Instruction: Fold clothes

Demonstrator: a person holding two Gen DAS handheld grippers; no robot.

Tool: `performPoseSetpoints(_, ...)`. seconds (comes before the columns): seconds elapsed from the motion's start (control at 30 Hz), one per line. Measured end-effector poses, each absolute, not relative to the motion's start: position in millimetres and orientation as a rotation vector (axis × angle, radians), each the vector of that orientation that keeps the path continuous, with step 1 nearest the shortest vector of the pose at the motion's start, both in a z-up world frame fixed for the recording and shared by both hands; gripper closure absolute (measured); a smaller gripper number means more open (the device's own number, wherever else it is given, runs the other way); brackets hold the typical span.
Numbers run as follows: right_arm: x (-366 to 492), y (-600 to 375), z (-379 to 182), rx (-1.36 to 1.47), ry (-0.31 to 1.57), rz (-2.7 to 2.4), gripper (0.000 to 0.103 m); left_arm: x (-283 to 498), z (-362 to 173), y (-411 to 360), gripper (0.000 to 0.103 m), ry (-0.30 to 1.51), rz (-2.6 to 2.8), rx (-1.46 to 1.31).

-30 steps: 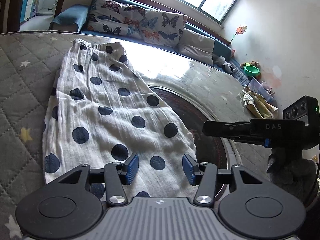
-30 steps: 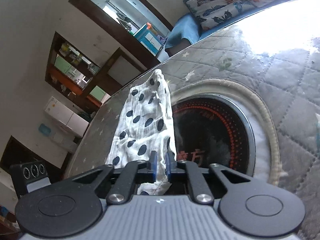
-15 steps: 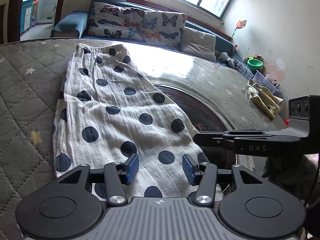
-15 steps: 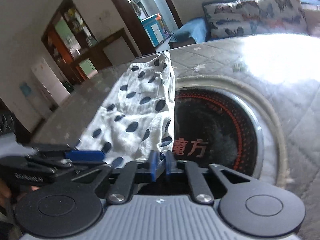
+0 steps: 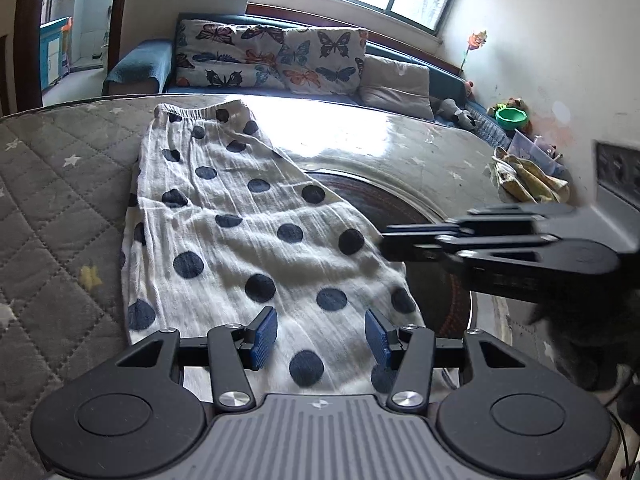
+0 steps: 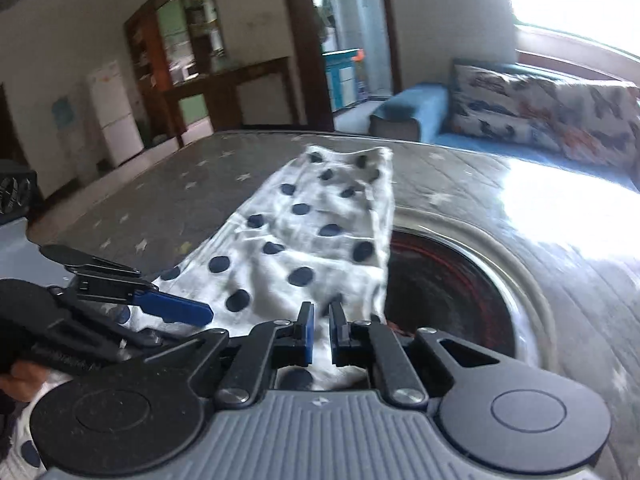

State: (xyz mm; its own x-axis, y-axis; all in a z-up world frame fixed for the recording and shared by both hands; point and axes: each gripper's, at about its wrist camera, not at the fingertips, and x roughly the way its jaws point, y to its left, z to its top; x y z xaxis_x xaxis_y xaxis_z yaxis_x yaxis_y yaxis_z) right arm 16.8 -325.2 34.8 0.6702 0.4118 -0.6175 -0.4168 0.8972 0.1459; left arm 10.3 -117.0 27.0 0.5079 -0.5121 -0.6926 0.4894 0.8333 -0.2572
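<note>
Right gripper (image 6: 321,322) jaws clamped on polka-dot garment (image 5: 256,232) edge; left gripper (image 5: 321,334) jaws apart over it on bench (image 5: 60,184)

Butterfly cushions (image 5: 276,58) on blue sofa (image 5: 136,66) — green bowl (image 5: 511,118) by wall, white fridge (image 6: 114,112).
</note>
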Motion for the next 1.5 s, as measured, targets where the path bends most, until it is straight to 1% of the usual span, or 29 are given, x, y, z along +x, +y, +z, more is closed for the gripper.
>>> performPoseSetpoints(0.23, 30, -319, 17, -0.05, 0.745, 0.432, 0.094, 8, 24, -93, 0.051, 0.862, -0.577, -0.079)
performPoseSetpoints(0.3, 28, -319, 21, -0.051, 0.729, 0.435, 0.092, 8, 27, -88, 0.051, 0.855, -0.568, -0.077)
performPoseSetpoints(0.37, 26, -316, 25, -0.055, 0.707, 0.442, 0.081, 14, 32, -85, 0.051, 0.84, -0.56, -0.087)
performPoseSetpoints(0.4, 25, -314, 26, -0.055, 0.697, 0.45, 0.072, 16, 34, -84, 0.051, 0.832, -0.556, -0.092)
performPoseSetpoints(0.43, 26, -311, 24, -0.054, 0.694, 0.457, 0.068, 21, 36, -83, 0.051, 0.822, -0.548, -0.099)
performPoseSetpoints(0.57, 28, -305, 13, -0.069, 0.705, 0.457, 0.067, 43, 32, -81, 0.051, 0.838, -0.498, -0.128)
performPoseSetpoints(0.6, 26, -306, 10, -0.07, 0.698, 0.459, 0.065, 47, 30, -80, 0.051, 0.845, -0.485, -0.128)
performPoseSetpoints(0.67, 22, -305, 8, -0.086, 0.679, 0.474, 0.058, 51, 26, -78, 0.051, 0.849, -0.473, -0.134)
performPoseSetpoints(0.7, 20, -303, 7, -0.1, 0.672, 0.477, 0.051, 52, 26, -76, 0.051, 0.847, -0.474, -0.14)
performPoseSetpoints(0.73, 18, -300, 6, -0.117, 0.665, 0.48, 0.049, 52, 26, -75, 0.051, 0.845, -0.476, -0.143)
performPoseSetpoints(0.77, 15, -298, 5, -0.135, 0.657, 0.484, 0.043, 51, 25, -75, 0.051, 0.842, -0.477, -0.139)
performPoseSetpoints(0.8, 13, -295, 4, -0.151, 0.65, 0.489, 0.04, 50, 25, -75, 0.051, 0.839, -0.477, -0.135)
performPoseSetpoints(0.83, 11, -292, 3, -0.167, 0.647, 0.497, 0.033, 49, 25, -74, 0.051, 0.834, -0.48, -0.131)
performPoseSetpoints(0.97, 6, -284, 2, -0.207, 0.649, 0.513, 0.021, 43, 25, -69, 0.051, 0.816, -0.477, -0.112)
performPoseSetpoints(1.0, 6, -283, 1, -0.209, 0.654, 0.517, 0.016, 42, 26, -68, 0.051, 0.812, -0.475, -0.108)
performPoseSetpoints(1.07, 5, -281, 1, -0.209, 0.662, 0.524, 0.014, 39, 27, -67, 0.051, 0.807, -0.467, -0.099)
performPoseSetpoints(1.2, 4, -278, 0, -0.211, 0.675, 0.528, 0.004, 25, 37, -66, 0.051, 0.773, -0.482, -0.087)
performPoseSetpoints(1.23, 3, -277, 0, -0.216, 0.677, 0.529, 0.0, 19, 39, -68, 0.051, 0.764, -0.493, -0.078)
performPoseSetpoints(1.37, 0, -274, 0, -0.223, 0.681, 0.529, 0.0, -5, 43, -73, 0.051, 0.732, -0.538, -0.038)
performPoseSetpoints(1.5, -1, -277, -1, -0.202, 0.695, 0.536, 0.0, -27, 37, -75, 0.051, 0.738, -0.577, -0.02)
